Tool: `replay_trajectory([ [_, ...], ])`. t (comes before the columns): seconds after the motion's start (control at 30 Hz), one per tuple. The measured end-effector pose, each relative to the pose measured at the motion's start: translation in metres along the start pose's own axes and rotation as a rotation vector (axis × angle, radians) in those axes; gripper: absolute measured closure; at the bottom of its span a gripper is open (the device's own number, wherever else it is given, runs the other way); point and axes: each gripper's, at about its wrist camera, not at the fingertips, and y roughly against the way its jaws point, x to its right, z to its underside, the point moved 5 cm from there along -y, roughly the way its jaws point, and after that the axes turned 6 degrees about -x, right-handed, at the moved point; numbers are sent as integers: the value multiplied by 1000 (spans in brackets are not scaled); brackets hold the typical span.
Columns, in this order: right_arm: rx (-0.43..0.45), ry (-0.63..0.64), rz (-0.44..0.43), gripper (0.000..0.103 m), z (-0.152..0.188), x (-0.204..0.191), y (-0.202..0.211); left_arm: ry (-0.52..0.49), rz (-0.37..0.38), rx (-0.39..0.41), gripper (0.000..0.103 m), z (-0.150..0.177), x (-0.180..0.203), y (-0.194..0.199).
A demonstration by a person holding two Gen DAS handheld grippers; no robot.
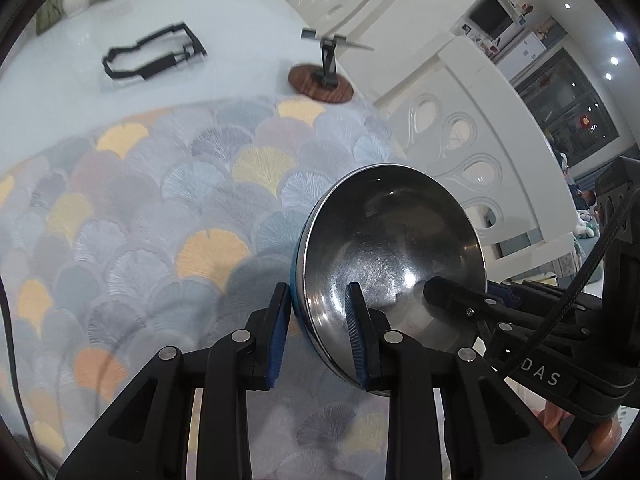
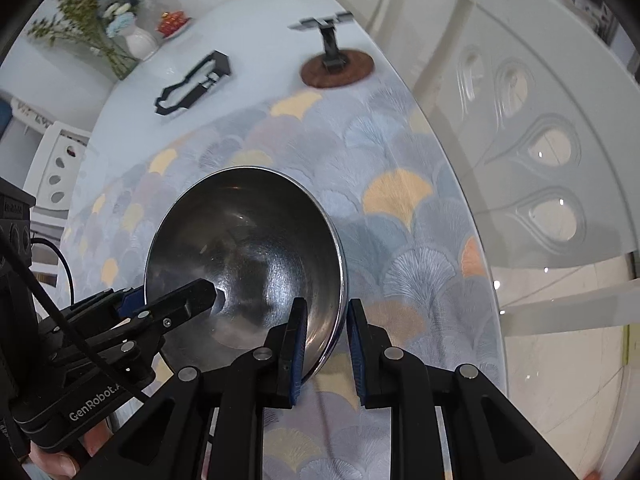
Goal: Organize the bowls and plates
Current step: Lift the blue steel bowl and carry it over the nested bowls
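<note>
A steel bowl [image 1: 394,248] with a blue outer shell is held above the patterned tablecloth, its opening facing the cameras. My left gripper [image 1: 318,312] is shut on the bowl's left rim, one pad inside and one outside. My right gripper [image 2: 326,330] is shut on the bowl's [image 2: 248,256] right rim the same way. Each gripper shows in the other's view: the right one [image 1: 460,300] reaches in from the right, the left one [image 2: 176,304] from the left. No plates are in view.
A tablecloth [image 1: 160,200] with a fan-leaf pattern covers the near part of a white table [image 1: 160,12]. Farther back stand a black frame-like tool [image 1: 154,54], a phone stand on a wooden disc [image 1: 322,82], a vase with flowers [image 2: 138,42] and a red dish [image 2: 173,21]. White chairs [image 1: 460,132] line the right side.
</note>
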Motion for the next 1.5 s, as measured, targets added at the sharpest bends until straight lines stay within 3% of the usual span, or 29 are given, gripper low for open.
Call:
replay_trajectory([
  [0.37, 66, 53, -33, 84, 28, -40, 40, 19, -29, 109, 79, 33, -8, 58],
  [0.8, 90, 129, -48, 84, 96, -103, 61, 70, -52, 181, 79, 102, -32, 113],
  [1.17, 83, 167, -42, 83, 147, -130, 65, 105, -47, 200, 79, 154, -44, 128],
  [1.5, 52, 163, -22, 83, 181, -129, 60, 115, -30, 174, 79, 186, -41, 119],
])
